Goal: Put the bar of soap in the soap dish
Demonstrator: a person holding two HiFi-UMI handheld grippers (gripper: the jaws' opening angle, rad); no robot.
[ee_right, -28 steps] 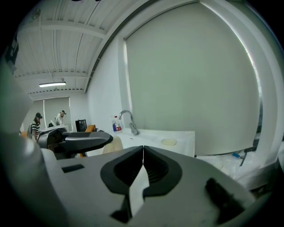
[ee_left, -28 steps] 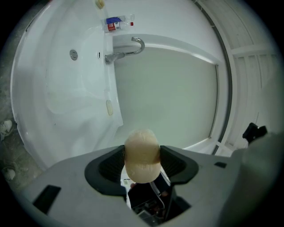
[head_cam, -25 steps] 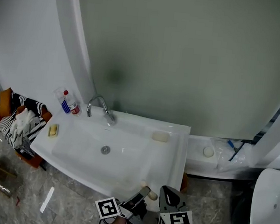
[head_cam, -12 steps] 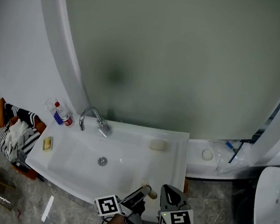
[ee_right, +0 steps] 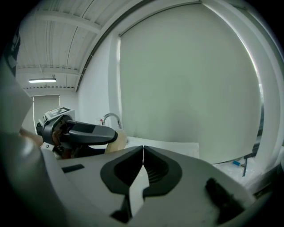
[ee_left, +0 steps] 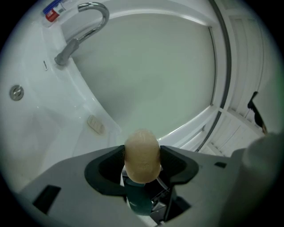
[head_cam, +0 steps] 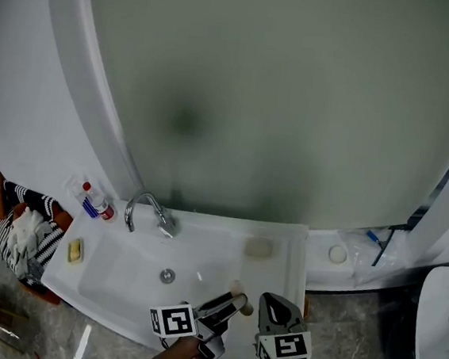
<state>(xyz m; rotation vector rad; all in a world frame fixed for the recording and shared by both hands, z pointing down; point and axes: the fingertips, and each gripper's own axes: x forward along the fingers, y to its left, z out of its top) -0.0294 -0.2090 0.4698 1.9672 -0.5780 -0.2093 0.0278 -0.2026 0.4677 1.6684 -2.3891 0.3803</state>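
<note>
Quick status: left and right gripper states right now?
Left gripper: shut on the pale beige oval bar of soap.
Right gripper: shut, jaws together with nothing between them.

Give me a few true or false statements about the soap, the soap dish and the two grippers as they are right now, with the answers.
1. The left gripper grips the bar of soap. True.
2. The right gripper is open. False: its fingers are together, with nothing between them.
3. The soap dish sits at the back of the sink, to the right of the faucet. True.
4. The bar of soap lies in the soap dish. False: it is between the left gripper's fingers, over the sink's front.
</note>
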